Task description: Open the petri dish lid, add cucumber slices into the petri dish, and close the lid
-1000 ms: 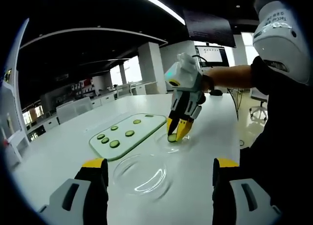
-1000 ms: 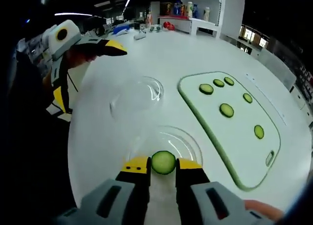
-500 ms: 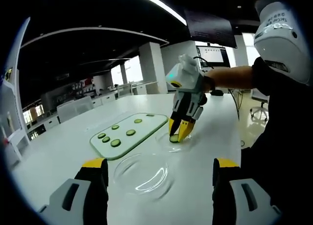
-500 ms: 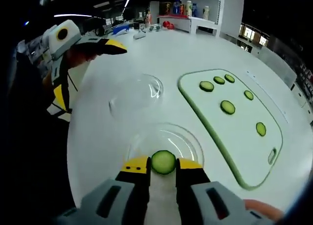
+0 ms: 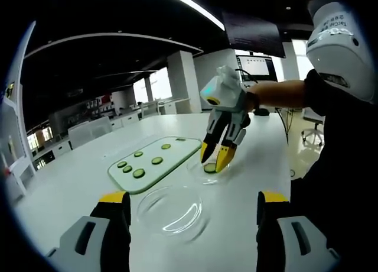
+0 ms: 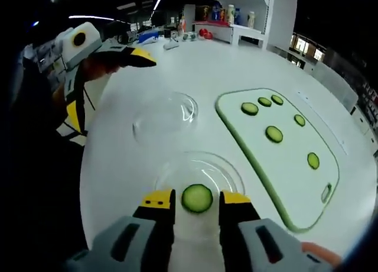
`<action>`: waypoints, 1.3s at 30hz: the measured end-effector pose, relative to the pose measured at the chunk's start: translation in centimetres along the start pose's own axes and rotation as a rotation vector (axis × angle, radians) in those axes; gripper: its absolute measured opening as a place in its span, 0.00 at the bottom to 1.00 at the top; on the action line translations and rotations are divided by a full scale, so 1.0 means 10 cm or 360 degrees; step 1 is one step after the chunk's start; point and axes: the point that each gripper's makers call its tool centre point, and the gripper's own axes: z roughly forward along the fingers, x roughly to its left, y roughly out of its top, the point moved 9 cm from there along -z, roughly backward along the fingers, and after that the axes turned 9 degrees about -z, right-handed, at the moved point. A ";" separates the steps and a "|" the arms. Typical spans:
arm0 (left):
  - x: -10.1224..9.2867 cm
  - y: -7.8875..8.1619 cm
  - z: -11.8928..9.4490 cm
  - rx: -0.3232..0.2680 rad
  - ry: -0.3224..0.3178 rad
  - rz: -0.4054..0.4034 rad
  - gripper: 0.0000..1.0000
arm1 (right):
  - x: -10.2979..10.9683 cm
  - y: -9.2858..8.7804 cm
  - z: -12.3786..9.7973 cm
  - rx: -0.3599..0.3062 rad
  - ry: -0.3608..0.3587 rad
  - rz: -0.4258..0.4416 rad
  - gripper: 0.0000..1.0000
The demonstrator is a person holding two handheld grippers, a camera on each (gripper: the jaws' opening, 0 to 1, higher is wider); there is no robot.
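A cucumber slice (image 6: 197, 198) lies in the clear petri dish base (image 6: 220, 168), between the jaws of my right gripper (image 6: 196, 197). The jaws stand open, with small gaps on both sides of the slice. In the left gripper view the right gripper (image 5: 215, 158) hangs over the dish base (image 5: 198, 169) with the slice (image 5: 210, 168) just under its tips. The clear lid (image 5: 171, 211) rests on the table in front of my left gripper (image 5: 193, 198), which is wide open and holds nothing. The lid (image 6: 165, 117) also lies beyond the dish in the right gripper view, below the left gripper (image 6: 112, 53).
A white cutting board with a green rim (image 6: 277, 165) lies right of the dish and carries several cucumber slices (image 6: 273, 133). It appears as the board (image 5: 147, 171) left of the dish in the left gripper view. A person's arm and dark clothing (image 5: 336, 142) fill the right side.
My right gripper's jaws have parted and let go of the cucumber slice, which now lies in the dish base. The left gripper and the lid have stayed put.
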 end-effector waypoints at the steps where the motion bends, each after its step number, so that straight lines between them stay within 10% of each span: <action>1: 0.00 0.00 0.00 0.0001 0.0001 0.0001 0.88 | -0.01 0.01 -0.01 -0.0019 -0.0010 -0.0001 0.31; 23: -0.02 0.07 -0.04 -0.0015 0.0008 0.0030 0.88 | 0.17 -0.19 -0.69 -0.0609 -0.0187 0.0210 0.97; 39: -0.07 0.11 -0.07 -0.0060 0.0013 0.0005 0.95 | 0.30 -0.57 -0.91 -0.0662 -0.0254 0.0299 0.97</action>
